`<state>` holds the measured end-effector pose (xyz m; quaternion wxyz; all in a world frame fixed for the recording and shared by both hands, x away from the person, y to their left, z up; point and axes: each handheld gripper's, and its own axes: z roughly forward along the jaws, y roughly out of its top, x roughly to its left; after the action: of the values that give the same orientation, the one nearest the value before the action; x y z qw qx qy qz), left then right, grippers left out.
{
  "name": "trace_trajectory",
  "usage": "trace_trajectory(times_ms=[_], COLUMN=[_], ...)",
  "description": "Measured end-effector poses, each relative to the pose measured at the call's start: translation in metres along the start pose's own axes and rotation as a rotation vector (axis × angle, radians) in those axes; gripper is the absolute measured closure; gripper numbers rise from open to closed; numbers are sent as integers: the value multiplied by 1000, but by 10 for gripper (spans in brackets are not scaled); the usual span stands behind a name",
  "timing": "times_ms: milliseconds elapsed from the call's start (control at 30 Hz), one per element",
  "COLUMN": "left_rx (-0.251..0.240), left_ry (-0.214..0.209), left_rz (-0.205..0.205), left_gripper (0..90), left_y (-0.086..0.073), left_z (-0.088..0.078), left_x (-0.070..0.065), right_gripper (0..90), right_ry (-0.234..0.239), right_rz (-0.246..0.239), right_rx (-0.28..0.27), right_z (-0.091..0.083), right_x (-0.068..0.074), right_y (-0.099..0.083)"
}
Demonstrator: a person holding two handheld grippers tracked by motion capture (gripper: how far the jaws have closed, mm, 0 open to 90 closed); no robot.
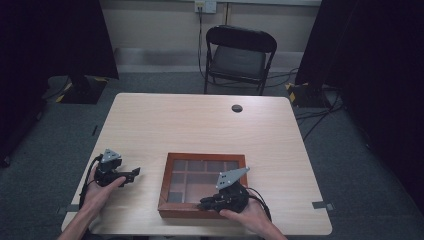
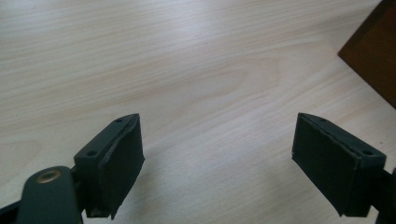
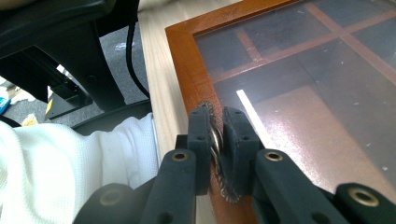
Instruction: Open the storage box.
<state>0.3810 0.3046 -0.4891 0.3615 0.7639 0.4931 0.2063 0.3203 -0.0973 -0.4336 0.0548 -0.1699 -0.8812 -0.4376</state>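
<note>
table (image 1: 150, 125) holds a wooden box (image 3: 187, 60) with a glass lid near its front edge. right gripper (image 3: 217, 135) pinches a small metal latch (image 3: 215, 140) on the box's frame. left gripper (image 2: 217, 158) jaws spread over bare table.

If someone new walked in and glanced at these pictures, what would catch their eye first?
Probably the reddish-brown glass-lidded box at the table's near edge, with the right gripper shut on a small metal latch on its frame. The left gripper hangs open over bare table beside the box.
</note>
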Motion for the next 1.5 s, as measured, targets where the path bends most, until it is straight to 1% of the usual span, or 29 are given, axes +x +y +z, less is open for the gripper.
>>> trace_trajectory(times_ms=[33,67,100,167,233,300,333,367,400,500,533,567,600,633,667,700,733,767,867,933,967,1033,1067,1100,1167,1333,1367,1467,1500], left_rx=[-2,-2,-6,-6,-16,-21,-23,-23,-28,-47,-53,-54,-54,-60,-60,-66,-66,-71,-77,-81,-80,-72,-72,-72,-80,-78,-80,-88,-85], left_ry=[-27,-27,-48,-52,-76,-91,-101,-101,-107,-139,-144,-167,-167,-187,-187,-203,-203,-218,-225,-240,-243,-261,-263,-263,-277,-294,-305,-305,-307], left_rz=[-4,-4,4,12,31,42,56,56,75,89,91,97,97,103,103,116,116,122,134,149,147,159,174,174,190,192,199,204,216], left_gripper=[159,159,159,159,159,160,159,159,159,159,159,158,157,158,157,157,157,157,157,157,157,157,158,158,158,157,157,157,163], left_y=[1,1,2,3,5,6,7,7,7,9,10,10,10,10,10,10,10,11,12,13,13,14,14,14,16,15,15,16,17], left_z=[0,0,-2,-2,-5,-7,-8,-8,-9,-12,-13,-14,-14,-15,-15,-16,-16,-18,-19,-20,-21,-20,-20,-20,-20,-20,-21,-21,-21], left_x=[-3,-3,-7,-9,-15,-19,-22,-22,-25,-34,-36,-38,-38,-42,-42,-44,-44,-47,-51,-56,-58,-63,-66,-66,-70,-73,-74,-76,-78], right_gripper=[826,826,826,826,827,827,827,827,827,828,828,828,828,828,828,828,828,828,828,828,828,828,828,828,828,828,828,828,828], right_ry=[-1,5,4,5,8,7,9,9,10,10,10,11,11,16,12,17,17,19,17,13,12,12,12,12,13,7,9,8,9], right_rz=[0,-2,-2,-4,-10,-11,-13,-13,-12,-16,-15,-18,-18,-14,-20,-19,-19,-20,-23,-28,-28,-19,-21,-21,-23,-27,-30,-27,-31], right_rx=[3,-2,-5,-4,-4,-6,-10,-10,-12,-18,-18,-20,-17,-18,-14,-19,-20,-19,-14,-10,-16,-19,-19,-19,-24,-21,-23,-22,-24], right_z=[-1,-1,-2,-2,-4,-6,-7,-7,-8,-11,-12,-13,-13,-13,-14,-15,-16,-16,-17,-18,-19,-20,-20,-20,-22,-24,-24,-25,-26], right_x=[0,0,0,0,0,0,0,0,0,0,0,0,0,0,0,0,-1,-1,-1,0,0,0,-1,-1,0,0,-1,0,-1], right_y=[2,2,2,3,6,8,9,9,10,13,14,15,15,16,17,18,19,20,22,24,25,25,25,25,28,30,32,33,33])
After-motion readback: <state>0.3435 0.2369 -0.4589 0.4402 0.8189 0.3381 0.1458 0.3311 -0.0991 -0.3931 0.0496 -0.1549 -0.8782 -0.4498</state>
